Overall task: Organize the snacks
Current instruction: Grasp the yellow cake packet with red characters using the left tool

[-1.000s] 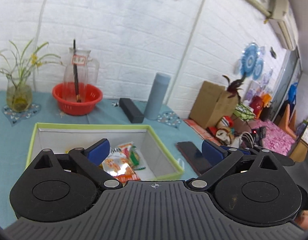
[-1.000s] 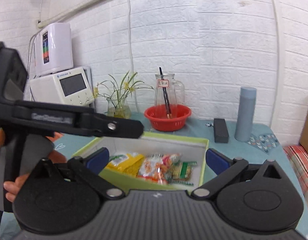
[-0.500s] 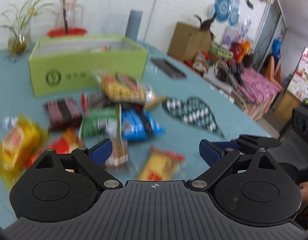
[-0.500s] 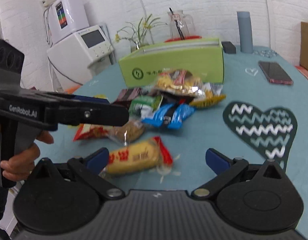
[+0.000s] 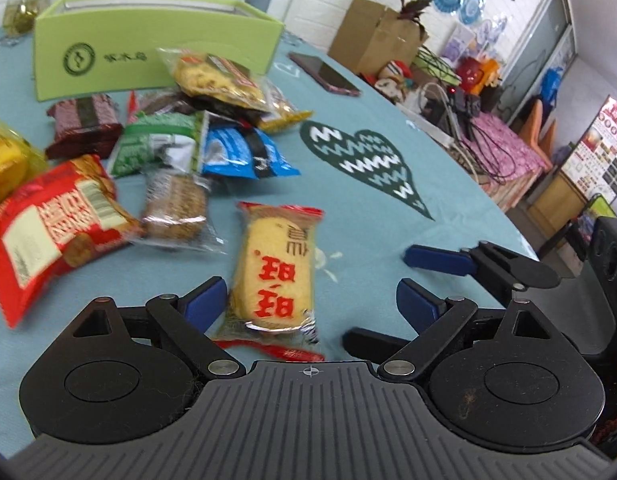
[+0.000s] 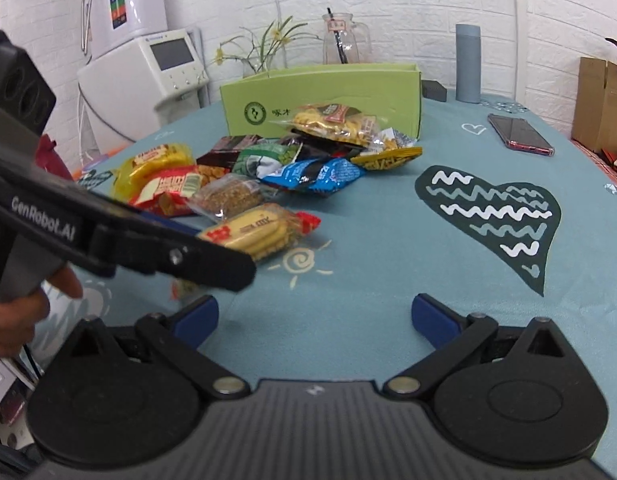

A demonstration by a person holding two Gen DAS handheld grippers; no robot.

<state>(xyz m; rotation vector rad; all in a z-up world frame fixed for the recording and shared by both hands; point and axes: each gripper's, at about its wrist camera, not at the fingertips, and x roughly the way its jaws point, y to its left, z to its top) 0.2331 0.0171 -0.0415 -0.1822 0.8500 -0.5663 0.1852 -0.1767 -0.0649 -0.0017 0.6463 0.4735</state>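
Note:
A pile of snack packets lies on the teal tablecloth in front of a green box (image 5: 148,44), which also shows in the right wrist view (image 6: 328,96). Nearest is a yellow cake packet with red characters (image 5: 274,268), also in the right wrist view (image 6: 260,228). My left gripper (image 5: 310,300) is open, low over the table, with this packet lying between its fingers near the left one. My right gripper (image 6: 314,320) is open and empty, above bare cloth to the right of the packet. The left gripper's arm crosses the right wrist view.
Other packets: red (image 5: 48,220), brown bar (image 5: 174,208), blue (image 5: 244,152), green (image 5: 156,144), yellow chips (image 5: 224,80). A dark heart print (image 6: 496,208) marks the cloth on the right. A phone (image 6: 520,134), grey bottle (image 6: 468,64) and glass jug (image 6: 342,40) stand behind.
Both grippers came away from above the box and dropped low toward the table in front of it. The left gripper moved in around the yellow cake packet. Both stayed open.

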